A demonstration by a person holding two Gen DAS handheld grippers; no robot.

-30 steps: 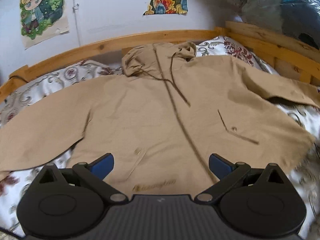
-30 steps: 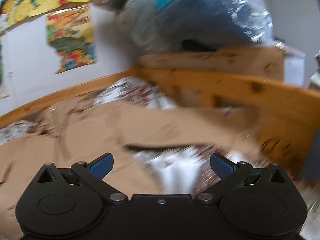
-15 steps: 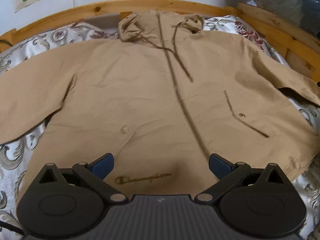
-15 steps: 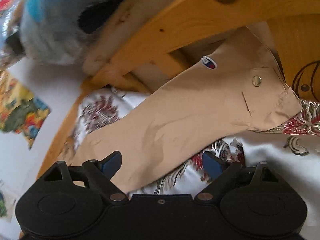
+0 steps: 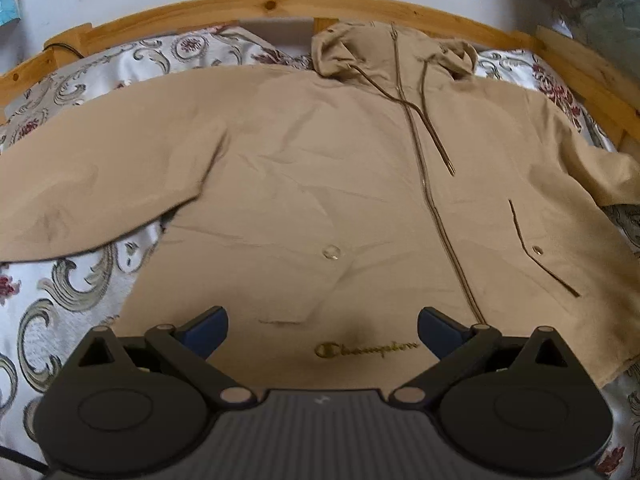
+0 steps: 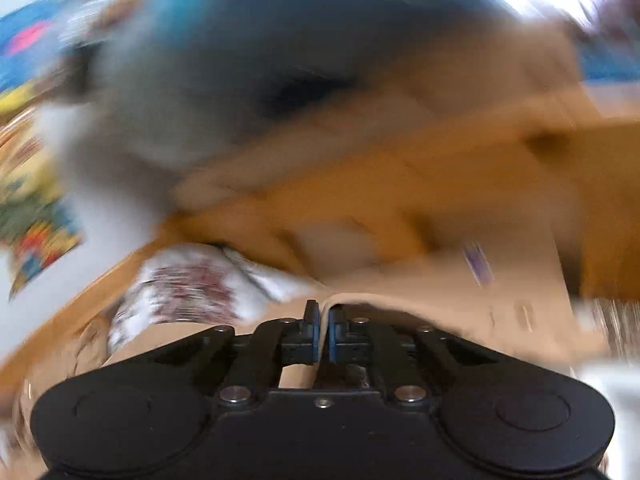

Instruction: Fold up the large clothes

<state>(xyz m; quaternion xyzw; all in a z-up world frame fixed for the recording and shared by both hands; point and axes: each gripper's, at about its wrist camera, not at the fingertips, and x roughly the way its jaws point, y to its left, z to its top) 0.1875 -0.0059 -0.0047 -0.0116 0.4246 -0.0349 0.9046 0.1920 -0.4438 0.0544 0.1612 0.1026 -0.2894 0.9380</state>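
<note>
A large tan hooded jacket lies flat, front up and zipped, on the bed, hood toward the headboard and both sleeves spread out. My left gripper is open and empty, hovering above the hem by the gold logo. My right gripper is shut on the tan fabric of the jacket's right sleeve, which rises in a fold between the blue pads. The right wrist view is strongly blurred.
The bed has a white floral cover and a wooden frame along the back and right side. Posters hang on the wall behind. A bundle wrapped in plastic sits beyond the right rail.
My right gripper has closed on the right sleeve and is moving fast. My left gripper has shifted left, so more of the left sleeve shows.
</note>
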